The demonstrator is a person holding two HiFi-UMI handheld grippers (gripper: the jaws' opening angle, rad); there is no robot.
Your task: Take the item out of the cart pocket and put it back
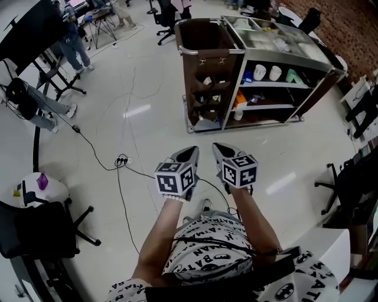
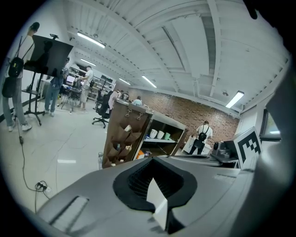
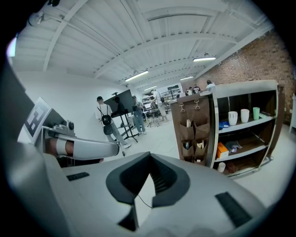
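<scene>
A large, open work hall, like a lab or test studio. A glossy white floor (image 1: 142, 82) carries a cabled power strip (image 1: 121, 160). Upper left: a black panel on a stand (image 1: 26, 29), people (image 1: 75, 47), an office chair (image 1: 167, 17). Top centre: a housekeeping cart (image 1: 236, 71). Upper right: a brick wall (image 1: 354, 26). Strip lights (image 2: 90, 40) cross a white ribbed ceiling (image 2: 185, 46).

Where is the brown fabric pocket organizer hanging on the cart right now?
In the head view, the brown fabric pocket organizer hangs top centre on the left end of the metal-framed cart, just left of the shelf holding white cups.
</scene>
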